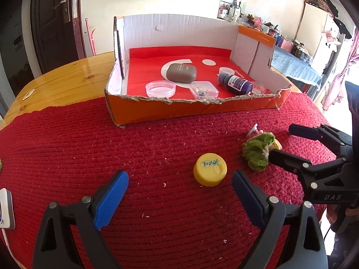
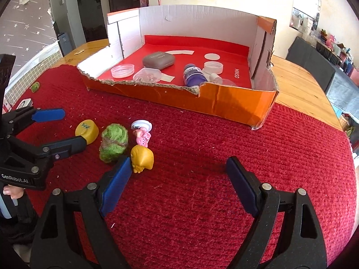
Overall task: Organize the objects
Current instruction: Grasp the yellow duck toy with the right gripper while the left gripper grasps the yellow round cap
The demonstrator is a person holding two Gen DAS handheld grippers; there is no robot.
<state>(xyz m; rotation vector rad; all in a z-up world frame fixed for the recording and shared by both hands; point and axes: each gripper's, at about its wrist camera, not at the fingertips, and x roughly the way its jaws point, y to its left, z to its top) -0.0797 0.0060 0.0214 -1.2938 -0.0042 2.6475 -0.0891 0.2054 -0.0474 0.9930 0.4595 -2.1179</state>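
Left gripper (image 1: 180, 180): jaws spread, empty, low over red knitted mat (image 1: 89, 145); yellow bottle cap (image 1: 210, 169) lies between the fingertips, nearer the right one.
Right gripper (image 2: 178, 168): jaws spread, empty; yellow figurine (image 2: 142, 158) touching its left fingertip.
Green felt ball (image 2: 114, 143): at 9 o'clock of the figurine.
Pink toy (image 2: 143, 132): at 12 o'clock of the figurine.
Orange cardboard box (image 1: 190, 109): at 12 o'clock of the mat; holds a grey case (image 1: 180, 72), purple bottle (image 1: 235, 83), clear lids.

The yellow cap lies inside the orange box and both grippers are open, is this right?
Not quite. The yellow cap lies on the red cloth outside the orange box, as the left wrist view shows. Both the left gripper and the right gripper are open.
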